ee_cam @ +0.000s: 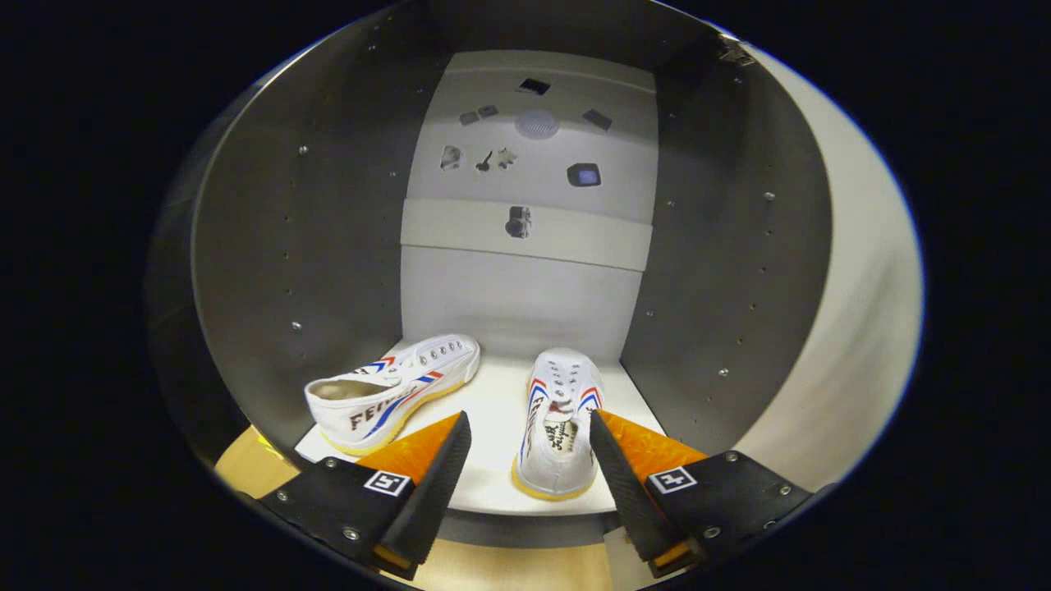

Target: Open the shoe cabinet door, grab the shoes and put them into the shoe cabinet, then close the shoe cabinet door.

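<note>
The gripper stands wide open with nothing held; its fingers splay apart at the mouth of the open cabinet. Between them, close to the right finger but seemingly not pressed by it, lies the nearer white canvas sneaker with red and blue side stripes and a yellowish sole — heel toward the gripper, toe pointing straight into the cabinet, so its long axis runs along the fingers' line. Just beyond the left finger sits the second matching white sneaker, turned at an angle, heel toward the left wall and toe toward the back. Both rest on the white bottom shelf of the shoe cabinet, between its grey side walls. Farther in is the pale back panel.

With both shoes inside, the placing looks done. What remains, by my reading, is backing straight out clear of the near shoe's heel, then swinging the white door — open at the right — shut.
</note>
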Available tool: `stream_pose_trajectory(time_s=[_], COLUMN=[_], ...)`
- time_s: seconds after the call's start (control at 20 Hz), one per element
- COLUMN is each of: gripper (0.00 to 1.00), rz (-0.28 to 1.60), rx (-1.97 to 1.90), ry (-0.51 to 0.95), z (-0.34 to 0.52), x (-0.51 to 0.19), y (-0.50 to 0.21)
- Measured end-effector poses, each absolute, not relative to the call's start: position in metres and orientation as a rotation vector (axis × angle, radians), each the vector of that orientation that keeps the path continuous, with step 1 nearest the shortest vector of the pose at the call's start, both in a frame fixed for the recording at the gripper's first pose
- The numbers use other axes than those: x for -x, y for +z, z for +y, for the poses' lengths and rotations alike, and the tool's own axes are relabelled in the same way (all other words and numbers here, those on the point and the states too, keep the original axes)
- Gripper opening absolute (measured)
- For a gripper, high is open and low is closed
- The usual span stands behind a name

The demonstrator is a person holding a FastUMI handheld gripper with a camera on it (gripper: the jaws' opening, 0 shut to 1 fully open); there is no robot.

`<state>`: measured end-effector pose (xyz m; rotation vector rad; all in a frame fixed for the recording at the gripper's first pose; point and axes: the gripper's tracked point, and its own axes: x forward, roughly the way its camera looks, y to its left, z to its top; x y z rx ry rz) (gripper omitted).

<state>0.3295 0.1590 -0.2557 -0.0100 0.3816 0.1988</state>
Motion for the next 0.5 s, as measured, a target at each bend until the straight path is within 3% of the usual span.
stream_pose_trajectory(time_s=[0.2,0.5], gripper=[0.94,0.94], rz=[0.328,0.302], rx=[-0.063,-0.075], ry=[0.157,0.240], z=[0.153,0.160], x=[-0.263,-0.178], y=[-0.235,-0.213])
